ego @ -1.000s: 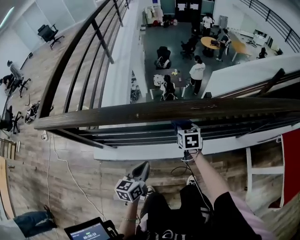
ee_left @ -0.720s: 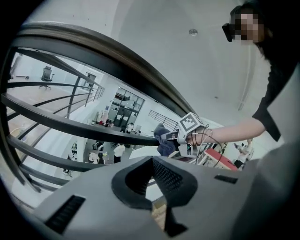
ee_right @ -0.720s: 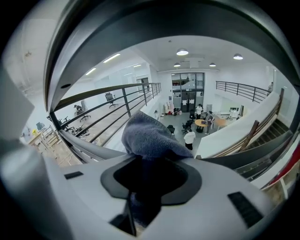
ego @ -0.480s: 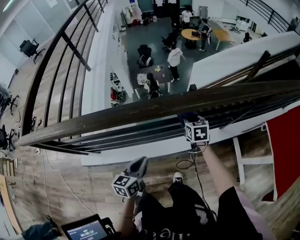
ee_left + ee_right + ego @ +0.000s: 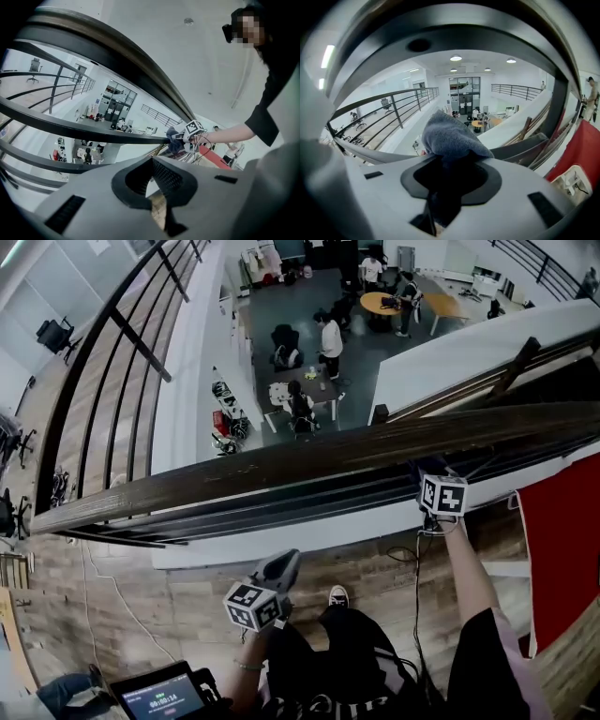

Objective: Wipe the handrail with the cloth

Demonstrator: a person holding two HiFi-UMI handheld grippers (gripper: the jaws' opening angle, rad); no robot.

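Note:
A dark wooden handrail [image 5: 281,463] crosses the head view from lower left to upper right. My right gripper [image 5: 437,480] is up at the rail's near side, right of centre, shut on a grey-blue cloth [image 5: 429,468] that touches the rail. In the right gripper view the cloth [image 5: 452,136] bulges out of the jaws, with the rail [image 5: 440,28] arching close overhead. My left gripper [image 5: 279,570] hangs low by the person's legs, well below the rail, shut and holding nothing. The left gripper view shows the rail [image 5: 117,42] and, far off, the cloth [image 5: 174,141].
Thinner dark bars [image 5: 281,502] run under the handrail. Beyond it is an open drop to a lower floor with people at tables [image 5: 323,343]. A red panel [image 5: 562,540] stands at the right. A tablet [image 5: 159,699] and a cable [image 5: 417,568] sit near the person's feet.
My right gripper has slid to the right along the handrail with the cloth. The left gripper has stayed low in much the same place. The head view has swung slightly.

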